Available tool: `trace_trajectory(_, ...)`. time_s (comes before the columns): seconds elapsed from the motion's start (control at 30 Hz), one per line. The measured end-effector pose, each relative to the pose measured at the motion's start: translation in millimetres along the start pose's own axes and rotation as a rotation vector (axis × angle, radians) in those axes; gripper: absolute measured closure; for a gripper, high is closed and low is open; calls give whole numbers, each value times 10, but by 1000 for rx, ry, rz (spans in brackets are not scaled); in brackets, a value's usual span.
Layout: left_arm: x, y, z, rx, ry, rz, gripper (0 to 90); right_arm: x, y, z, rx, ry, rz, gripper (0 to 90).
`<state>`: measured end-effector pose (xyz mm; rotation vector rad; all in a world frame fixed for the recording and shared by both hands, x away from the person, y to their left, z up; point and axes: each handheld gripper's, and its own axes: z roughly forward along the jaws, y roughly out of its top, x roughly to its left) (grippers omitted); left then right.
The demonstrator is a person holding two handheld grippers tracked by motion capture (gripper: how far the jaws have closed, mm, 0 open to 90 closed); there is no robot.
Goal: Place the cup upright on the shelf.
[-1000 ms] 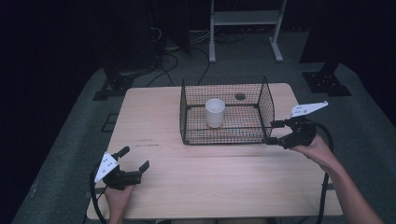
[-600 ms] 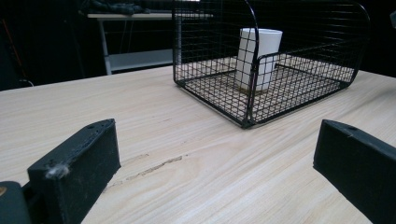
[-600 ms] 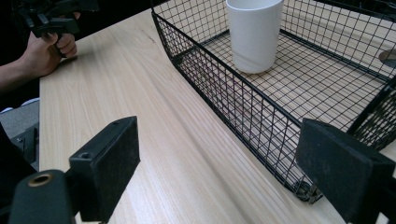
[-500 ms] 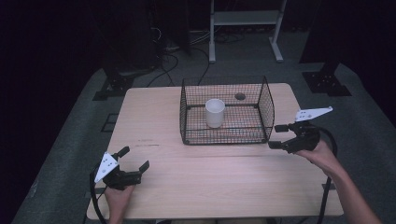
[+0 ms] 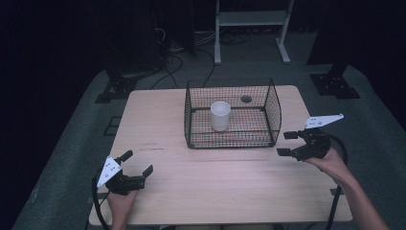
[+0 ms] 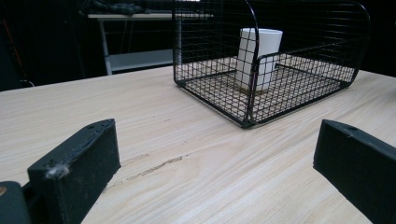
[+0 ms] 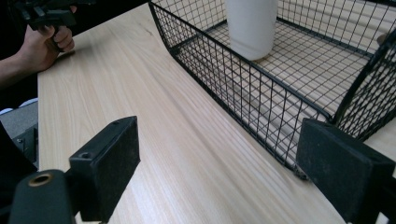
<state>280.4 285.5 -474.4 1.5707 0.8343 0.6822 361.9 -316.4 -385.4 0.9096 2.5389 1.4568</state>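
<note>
Right tool [image 5: 288,143] has backed away from the wire basket [image 5: 232,139] toward the person, jaws open and holding nothing. White cup [image 5: 220,115] stands inside the basket. Left tool [image 5: 139,165] rests open on the surface [image 5: 215,182], so the work looks finished.

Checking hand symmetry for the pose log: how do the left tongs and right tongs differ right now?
Left tongs sit at the table's near-left corner, well away from the wire basket; right tongs sit just off the basket's near-right corner. The left grey plate tilts down toward the table edge, while the right plate points out to the side. Shared: both open, holding nothing.
</note>
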Motion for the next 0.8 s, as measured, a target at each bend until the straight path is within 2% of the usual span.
trace_trajectory(0.43,-1,0,3,1,2,0,0,12,-232,-69,-7,-20,26,126)
trace_trajectory(0.8,-10,2,9,8,5,10,0,87,-456,-135,-32,-45,37,126)
